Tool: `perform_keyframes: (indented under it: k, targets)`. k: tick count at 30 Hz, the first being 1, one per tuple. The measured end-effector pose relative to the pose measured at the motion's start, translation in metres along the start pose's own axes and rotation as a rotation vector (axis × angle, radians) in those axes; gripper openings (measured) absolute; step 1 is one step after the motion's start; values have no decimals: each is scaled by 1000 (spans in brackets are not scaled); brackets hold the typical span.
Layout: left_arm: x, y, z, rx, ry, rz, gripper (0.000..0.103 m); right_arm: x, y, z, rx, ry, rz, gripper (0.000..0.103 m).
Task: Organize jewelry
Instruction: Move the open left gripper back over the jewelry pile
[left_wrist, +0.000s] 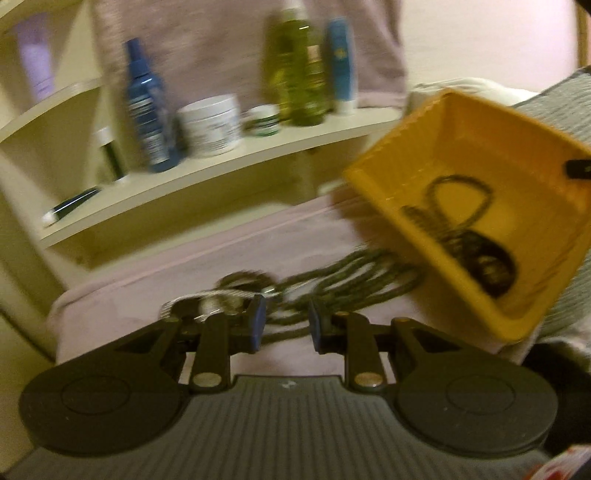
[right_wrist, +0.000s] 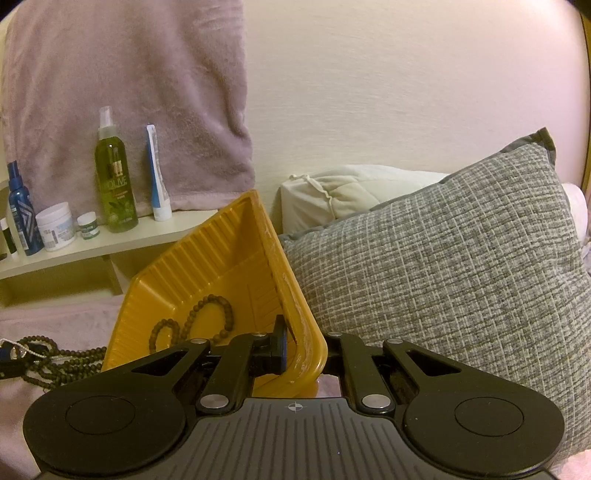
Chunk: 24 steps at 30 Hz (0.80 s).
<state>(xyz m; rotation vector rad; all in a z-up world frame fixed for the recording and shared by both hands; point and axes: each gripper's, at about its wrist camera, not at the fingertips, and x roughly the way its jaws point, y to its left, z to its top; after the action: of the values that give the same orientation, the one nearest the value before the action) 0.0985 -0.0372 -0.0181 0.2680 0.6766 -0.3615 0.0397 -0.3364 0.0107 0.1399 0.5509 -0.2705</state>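
My right gripper (right_wrist: 300, 347) is shut on the near rim of a yellow plastic tray (right_wrist: 221, 258) and holds it tilted above the bed. A dark beaded bracelet (right_wrist: 207, 317) lies inside the tray (left_wrist: 517, 155), and more beads (left_wrist: 476, 254) are heaped in its low corner. A long dark bead necklace (left_wrist: 351, 284) is coiled on the pink bedcover beside the tray, also visible as the necklace (right_wrist: 55, 360) at the far left. My left gripper (left_wrist: 286, 317) hangs just over it, open, pads apart, gripping nothing. A silver chain (left_wrist: 207, 295) lies by its left finger.
A cream shelf (left_wrist: 221, 173) behind the bed carries several bottles and jars, among them a blue spray bottle (left_wrist: 147, 110) and a green olive bottle (right_wrist: 114, 184). A pink towel (right_wrist: 129, 92) hangs behind. A grey cushion (right_wrist: 443, 277) stands right of the tray.
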Motion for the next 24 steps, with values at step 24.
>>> perform_keyframes:
  k: [24]
  targets:
    - [24, 14, -17, -35, 28, 31, 22, -1, 2, 1, -21, 0, -6, 9]
